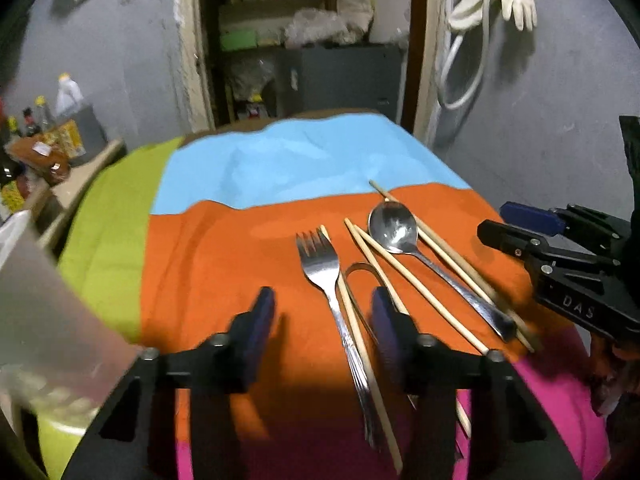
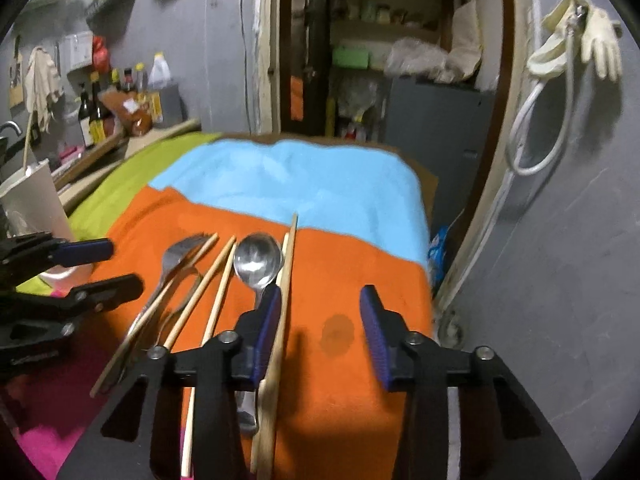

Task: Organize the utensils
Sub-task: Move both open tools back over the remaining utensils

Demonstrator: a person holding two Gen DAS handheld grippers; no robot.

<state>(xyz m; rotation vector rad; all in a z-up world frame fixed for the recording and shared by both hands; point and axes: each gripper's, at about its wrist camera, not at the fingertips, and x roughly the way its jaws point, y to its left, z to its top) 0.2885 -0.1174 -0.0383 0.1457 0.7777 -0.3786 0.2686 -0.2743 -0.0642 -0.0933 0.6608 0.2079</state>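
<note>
A metal fork [image 1: 322, 268], a metal spoon [image 1: 394, 226], thin metal tongs [image 1: 362, 280] and several wooden chopsticks [image 1: 416, 280] lie side by side on the orange part of the cloth [image 1: 224, 264]. My left gripper [image 1: 322, 320] is open and empty, low over the fork's handle. My right gripper [image 2: 320, 320] is open and empty; its left finger [image 2: 266, 332] is beside the spoon's [image 2: 256, 260] handle and the rightmost chopsticks [image 2: 286, 272]. The fork [image 2: 180, 256] lies further left. A pale cup [image 2: 36, 204] stands at the left edge.
The cloth has blue [image 1: 304, 160], green [image 1: 112, 224] and pink [image 1: 544, 392] parts. The pale cup [image 1: 44, 320] is blurred close at the left. Bottles and packets [image 2: 116, 96] stand on a counter at far left. A grey wall [image 2: 560, 260] with hose and gloves is at the right.
</note>
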